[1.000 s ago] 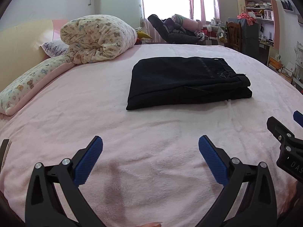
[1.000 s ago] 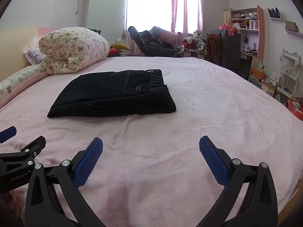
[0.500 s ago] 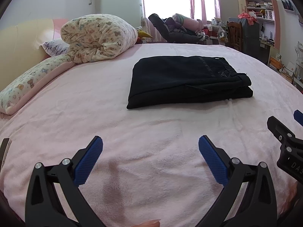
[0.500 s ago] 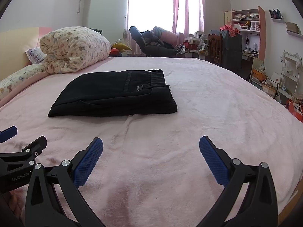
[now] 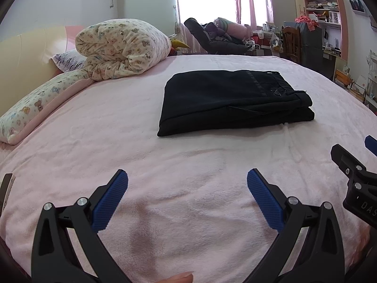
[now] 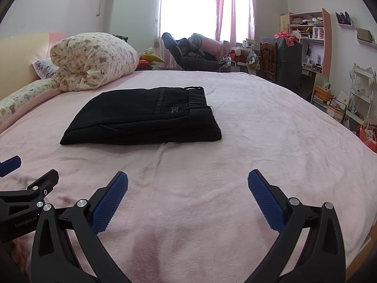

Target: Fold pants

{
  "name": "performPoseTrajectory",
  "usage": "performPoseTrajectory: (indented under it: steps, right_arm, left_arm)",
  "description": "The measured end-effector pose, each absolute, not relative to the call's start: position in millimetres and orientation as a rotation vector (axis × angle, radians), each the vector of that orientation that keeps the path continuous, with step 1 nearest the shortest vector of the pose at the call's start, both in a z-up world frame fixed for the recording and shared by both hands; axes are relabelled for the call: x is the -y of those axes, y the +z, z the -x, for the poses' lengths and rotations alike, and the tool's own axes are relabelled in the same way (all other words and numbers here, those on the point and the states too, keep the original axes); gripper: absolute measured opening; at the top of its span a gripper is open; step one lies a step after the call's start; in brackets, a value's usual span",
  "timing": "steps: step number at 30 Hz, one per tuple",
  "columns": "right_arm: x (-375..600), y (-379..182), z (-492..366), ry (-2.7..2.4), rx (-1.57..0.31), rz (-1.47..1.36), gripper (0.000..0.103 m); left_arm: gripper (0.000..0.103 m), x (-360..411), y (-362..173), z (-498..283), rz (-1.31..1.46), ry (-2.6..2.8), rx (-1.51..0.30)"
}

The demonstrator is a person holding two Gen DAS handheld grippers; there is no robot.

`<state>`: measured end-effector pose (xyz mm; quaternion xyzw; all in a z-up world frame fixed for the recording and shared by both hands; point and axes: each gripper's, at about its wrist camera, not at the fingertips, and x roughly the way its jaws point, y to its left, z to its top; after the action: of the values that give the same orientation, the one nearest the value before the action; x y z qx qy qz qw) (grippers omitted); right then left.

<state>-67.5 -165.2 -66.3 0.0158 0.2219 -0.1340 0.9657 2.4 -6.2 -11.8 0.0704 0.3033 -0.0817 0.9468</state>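
Black pants [image 5: 233, 100] lie folded in a flat rectangle on the pink bed [image 5: 165, 165], waistband to the right. They also show in the right wrist view [image 6: 146, 118]. My left gripper [image 5: 187, 184] is open and empty, held above the blanket short of the pants. My right gripper [image 6: 187, 184] is open and empty too, also short of the pants. Each gripper shows at the edge of the other's view: the right gripper [image 5: 353, 176] and the left gripper [image 6: 26, 188].
A rolled patterned quilt [image 5: 122, 47] and pillows [image 5: 35, 103] lie at the bed's far left by the headboard. A chair with clothes [image 6: 188, 54], a desk and shelves [image 6: 306, 42] stand beyond the bed on the right.
Both grippers have drawn back very slightly; the pants sit a touch lower in both views. Nothing was gripped or released.
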Motion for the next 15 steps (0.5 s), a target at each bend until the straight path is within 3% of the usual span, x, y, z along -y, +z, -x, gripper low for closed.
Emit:
performPoseTrajectory:
  steps: [15]
  right_arm:
    - [164.9,-68.0,63.3,-0.259,-0.461,-0.02,0.102]
  left_arm:
    - [0.101,6.6,-10.9,0.6,-0.135,-0.167,-0.614]
